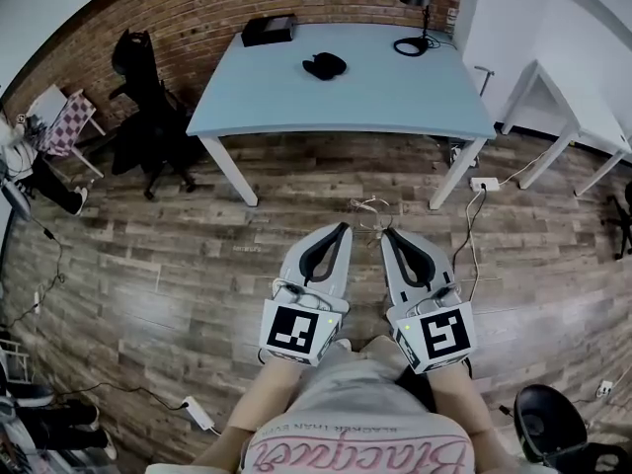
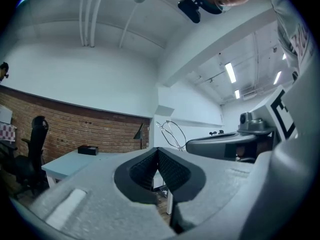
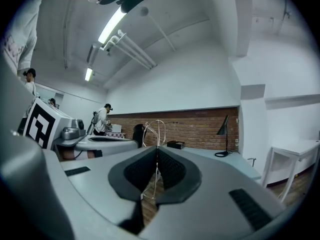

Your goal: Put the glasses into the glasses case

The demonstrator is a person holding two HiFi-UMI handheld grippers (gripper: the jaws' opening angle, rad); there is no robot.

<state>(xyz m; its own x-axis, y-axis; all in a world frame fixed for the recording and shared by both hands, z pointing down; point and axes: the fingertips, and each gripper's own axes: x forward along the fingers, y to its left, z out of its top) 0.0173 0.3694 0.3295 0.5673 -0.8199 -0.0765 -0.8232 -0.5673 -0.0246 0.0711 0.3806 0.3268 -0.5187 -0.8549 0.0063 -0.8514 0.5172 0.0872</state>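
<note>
Thin wire-framed glasses (image 1: 370, 209) hang in the air over the wooden floor, and my right gripper (image 1: 387, 233) is shut on them. In the right gripper view the wire frame (image 3: 156, 129) rises out of the closed jaws of my right gripper (image 3: 157, 150). My left gripper (image 1: 344, 227) is held close beside it, shut and holding nothing; its tip (image 2: 158, 150) shows pads pressed together, with the glasses (image 2: 171, 132) just to its right. The black glasses case (image 1: 324, 65) lies on the light blue table (image 1: 247, 102), well ahead of both grippers.
A black box (image 1: 269, 30) and a black desk lamp (image 1: 420, 3) stand at the table's back. A black office chair (image 1: 148, 117) is to the left, a white desk (image 1: 583, 97) to the right. A power strip (image 1: 484, 184) and cables lie on the floor.
</note>
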